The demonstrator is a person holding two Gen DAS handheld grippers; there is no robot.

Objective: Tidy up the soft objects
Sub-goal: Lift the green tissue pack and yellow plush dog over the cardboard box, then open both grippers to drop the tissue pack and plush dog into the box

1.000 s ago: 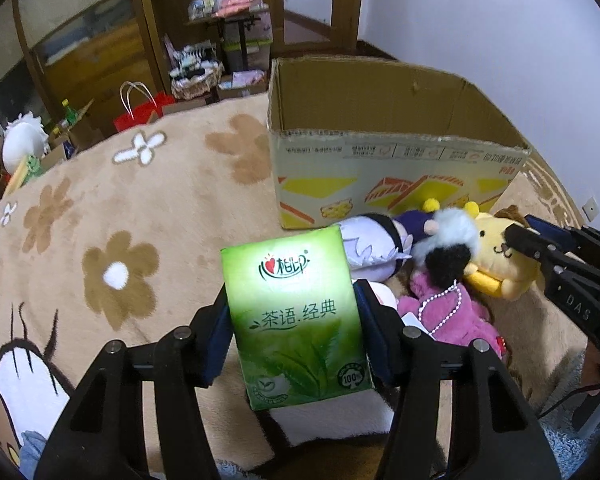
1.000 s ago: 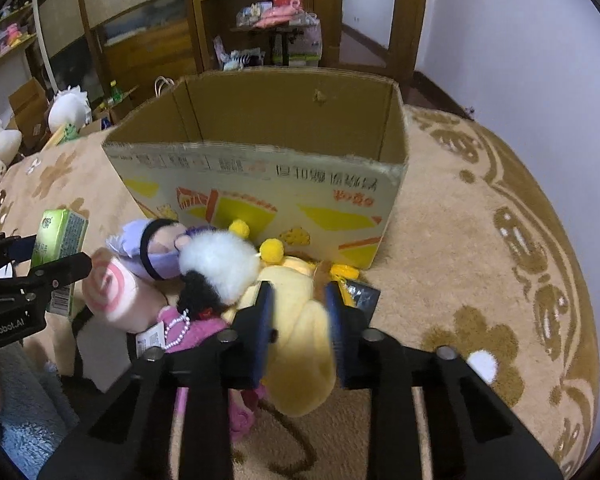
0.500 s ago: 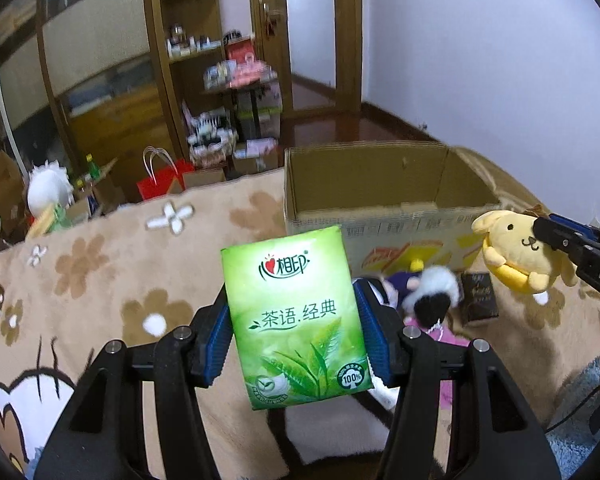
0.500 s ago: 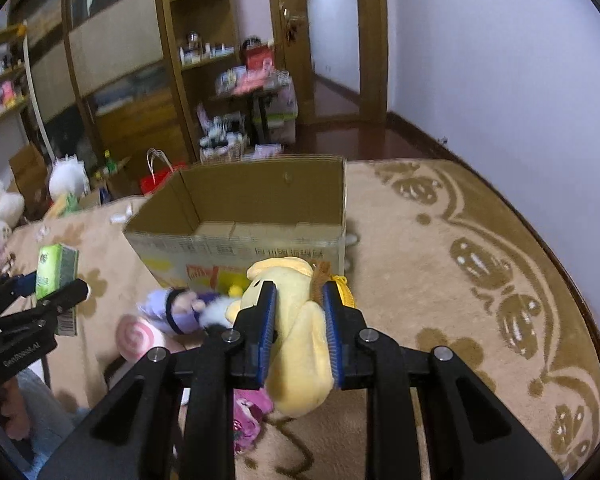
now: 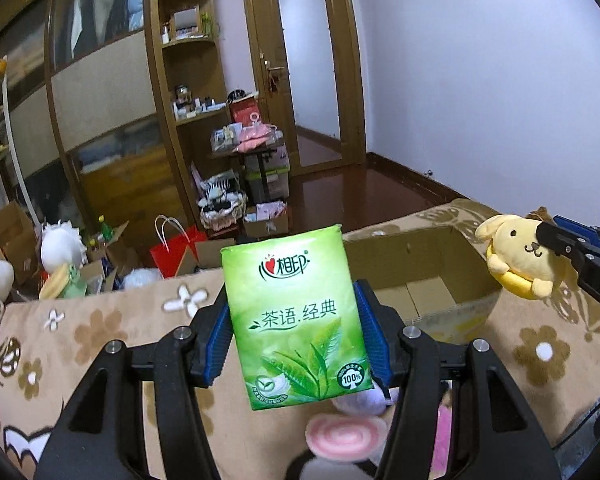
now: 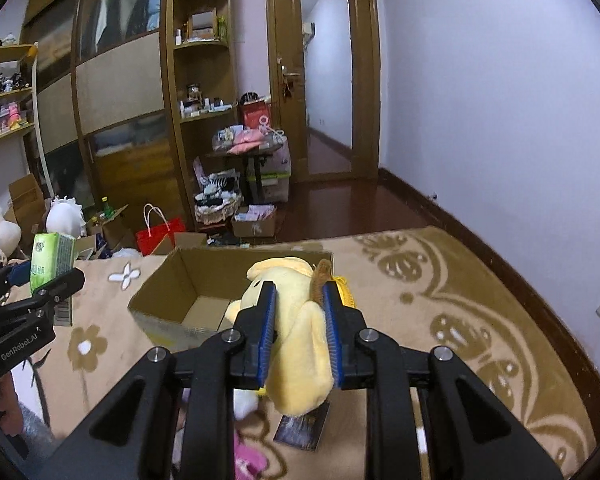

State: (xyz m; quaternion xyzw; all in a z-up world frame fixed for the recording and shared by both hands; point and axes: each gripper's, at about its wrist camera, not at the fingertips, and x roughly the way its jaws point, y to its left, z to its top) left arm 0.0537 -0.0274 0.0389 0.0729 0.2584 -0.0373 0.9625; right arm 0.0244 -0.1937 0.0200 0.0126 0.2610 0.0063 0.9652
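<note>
green tissue pack (image 5: 296, 316) clamped in left gripper (image 5: 296, 344), yellow plush dog (image 6: 296, 332) pinched in right gripper (image 6: 300, 332), both raised above open cardboard box (image 6: 188, 276), likely for dropping in.

The left gripper (image 5: 296, 340) clamps a green tissue pack (image 5: 296, 320); at three o'clock, the right gripper (image 5: 548, 240) pinches a yellow plush dog (image 5: 516, 252) above the cardboard box (image 5: 440, 268).

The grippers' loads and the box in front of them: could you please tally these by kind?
Green tissue pack, in left gripper: 1
Yellow plush dog, in right gripper: 1
Cardboard box: 1
Total: 3
</note>
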